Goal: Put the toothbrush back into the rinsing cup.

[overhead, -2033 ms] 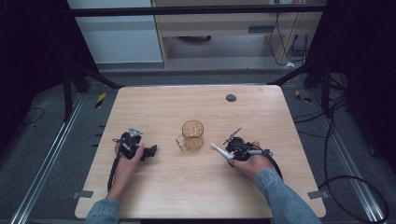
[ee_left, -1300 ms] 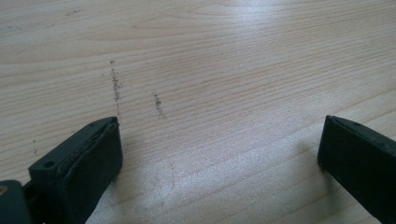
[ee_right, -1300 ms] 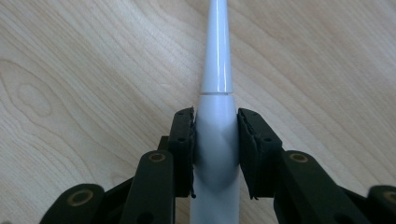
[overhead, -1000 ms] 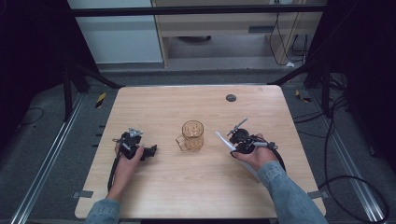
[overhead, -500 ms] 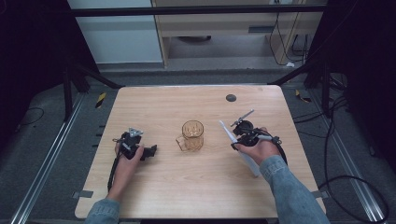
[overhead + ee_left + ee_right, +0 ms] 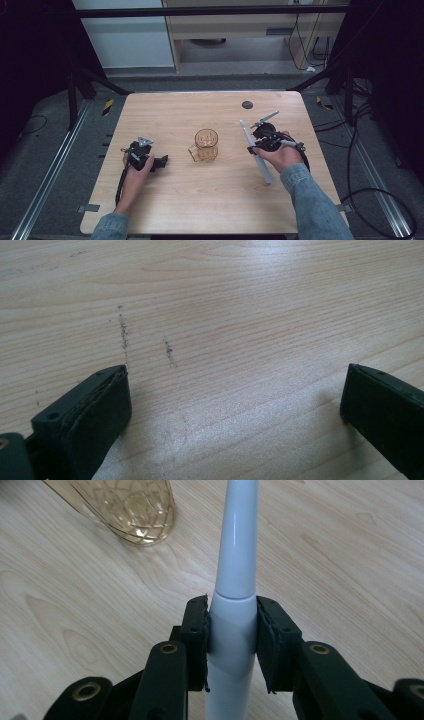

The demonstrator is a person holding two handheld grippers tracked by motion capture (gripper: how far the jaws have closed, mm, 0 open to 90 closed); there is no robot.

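Right tongs clamp white electric toothbrush, probably; amber mug near.

High view looks forward and down over the whole wooden surface; both gripper views sit close above it, the right one sharing the amber mug.

Black two-jaw grippers: the left gripper carries a grey three-cornered plate; brass-ringed screw holes dot the right gripper; denim sleeves.

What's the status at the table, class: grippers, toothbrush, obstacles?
Right hand-held gripper shut on toothbrush. Left hand-held gripper open. Cup apart.
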